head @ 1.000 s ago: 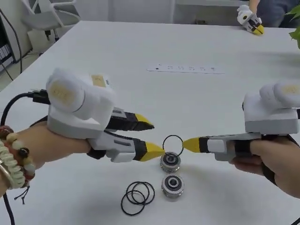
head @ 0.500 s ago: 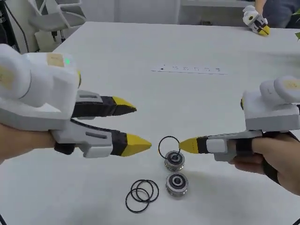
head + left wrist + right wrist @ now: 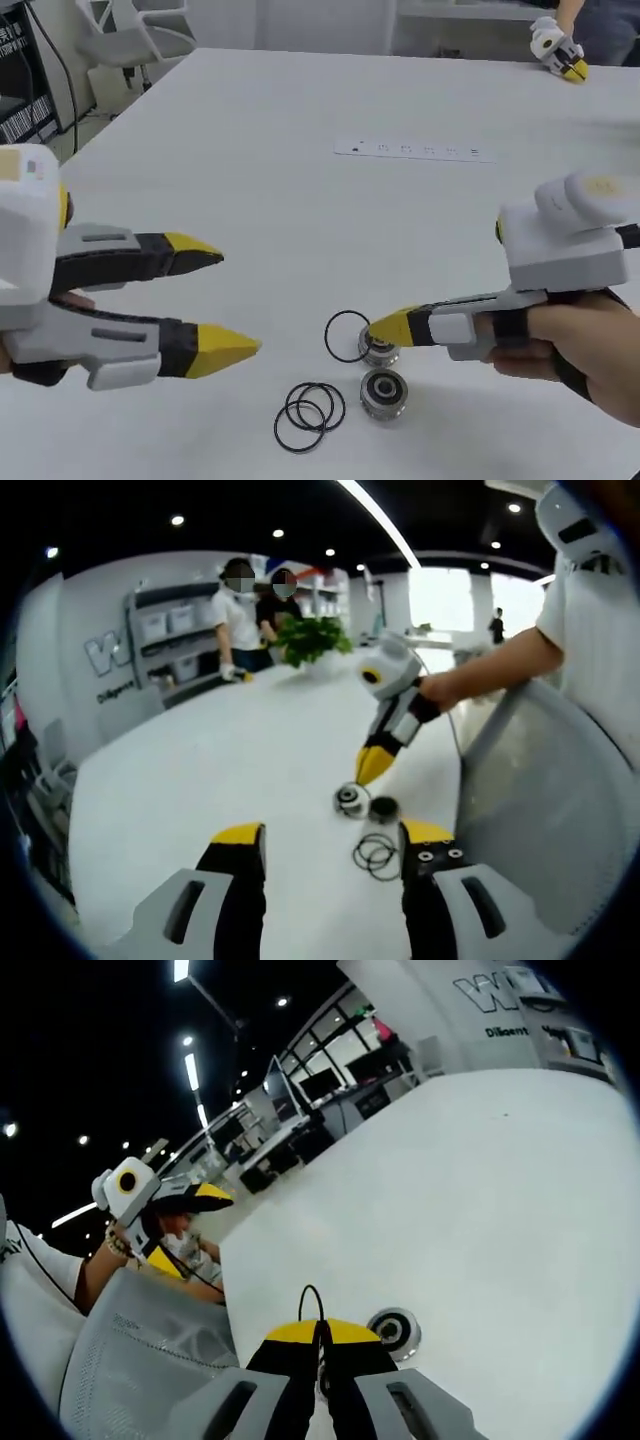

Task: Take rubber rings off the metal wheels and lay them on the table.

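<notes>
This is looking like an open-plan office or lab. A large white table is stretching ahead, a grey swivel office chair is standing near its far corner, white shelves with storage boxes are lining one wall (big letters beside them), and dark computer monitors are sitting on desks.

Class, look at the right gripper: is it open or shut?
Shut on a rubber ring. In the right gripper view the right gripper has its yellow tips together, with the thin black ring pinched between them.
</notes>
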